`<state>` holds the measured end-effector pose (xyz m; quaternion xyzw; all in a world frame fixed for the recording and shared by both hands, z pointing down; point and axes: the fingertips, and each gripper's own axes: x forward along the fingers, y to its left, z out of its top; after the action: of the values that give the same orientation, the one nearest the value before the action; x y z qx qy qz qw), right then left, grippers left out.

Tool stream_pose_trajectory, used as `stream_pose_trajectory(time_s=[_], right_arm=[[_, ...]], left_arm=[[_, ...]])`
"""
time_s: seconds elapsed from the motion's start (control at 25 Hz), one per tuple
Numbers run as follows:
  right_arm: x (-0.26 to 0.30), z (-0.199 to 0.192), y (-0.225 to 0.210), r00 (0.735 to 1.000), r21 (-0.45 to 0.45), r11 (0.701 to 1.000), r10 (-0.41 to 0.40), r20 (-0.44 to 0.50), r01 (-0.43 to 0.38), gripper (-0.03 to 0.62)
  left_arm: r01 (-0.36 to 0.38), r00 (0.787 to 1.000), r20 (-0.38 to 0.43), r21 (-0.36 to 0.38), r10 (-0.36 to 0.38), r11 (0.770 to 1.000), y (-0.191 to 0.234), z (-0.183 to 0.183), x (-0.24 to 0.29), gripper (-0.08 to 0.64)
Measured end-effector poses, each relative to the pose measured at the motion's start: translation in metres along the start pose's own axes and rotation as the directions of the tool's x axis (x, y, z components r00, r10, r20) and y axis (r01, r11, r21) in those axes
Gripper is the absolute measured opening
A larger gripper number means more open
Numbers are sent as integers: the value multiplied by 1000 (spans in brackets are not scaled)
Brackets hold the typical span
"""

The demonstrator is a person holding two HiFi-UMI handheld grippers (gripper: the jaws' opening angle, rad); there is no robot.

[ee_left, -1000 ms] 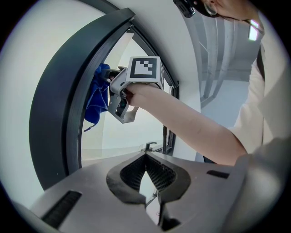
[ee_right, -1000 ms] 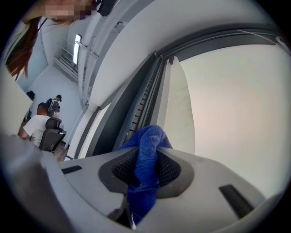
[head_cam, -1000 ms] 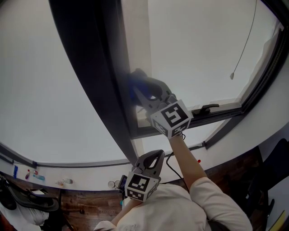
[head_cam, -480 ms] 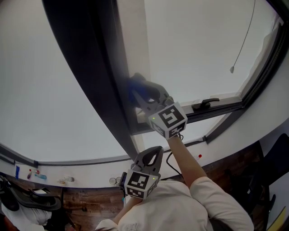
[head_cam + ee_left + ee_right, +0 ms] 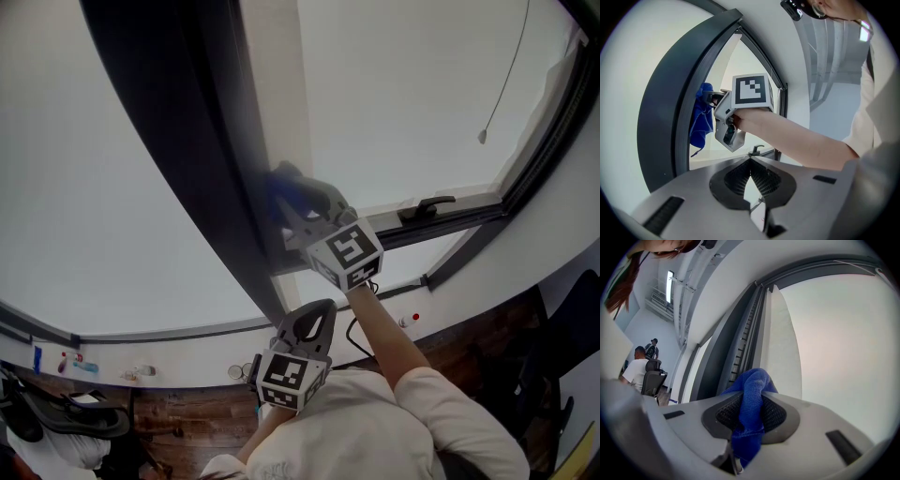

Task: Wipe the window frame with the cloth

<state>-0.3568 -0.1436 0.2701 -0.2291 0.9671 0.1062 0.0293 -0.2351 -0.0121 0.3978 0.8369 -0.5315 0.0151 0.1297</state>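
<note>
R gripper [image 5: 298, 217] has slid a bit lower along the window frame [image 5: 202, 141] vs a sec ago. Its jaws are clamped on the blue cloth [image 5: 289, 190], which bunches out past the tips against the dark upright. L gripper [image 5: 315, 326] hangs below, jaws together, nothing in them. The cloth's contact edge is blurred. Window handle [image 5: 427, 206] sits to the right, apart.

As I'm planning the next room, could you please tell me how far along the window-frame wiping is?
Done: the crumpled blue cloth is clamped in the right gripper. In hand: it is held against the dark grey upright window frame, partway up. The left gripper is shut, empty and idle. Left: unclear, as nothing shows which stretches are wiped.
</note>
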Motion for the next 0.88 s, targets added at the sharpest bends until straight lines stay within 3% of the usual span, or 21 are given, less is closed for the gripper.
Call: stream_pose_trajectory(time_s=[0.2, 0.52, 0.88], right_arm=[[-2, -24, 5, 999, 10, 1000, 4, -50, -3, 87], [-6, -52, 10, 995, 40, 999, -13, -95, 16, 87], [-10, -93, 19, 982, 112, 993, 49, -183, -29, 87]], left_arm=[[10, 1000, -2, -37, -10, 999, 1, -4, -1, 9], [20, 1000, -6, -28, -20, 999, -2, -5, -1, 9], [28, 999, -25, -32, -29, 999, -7, -10, -7, 9]])
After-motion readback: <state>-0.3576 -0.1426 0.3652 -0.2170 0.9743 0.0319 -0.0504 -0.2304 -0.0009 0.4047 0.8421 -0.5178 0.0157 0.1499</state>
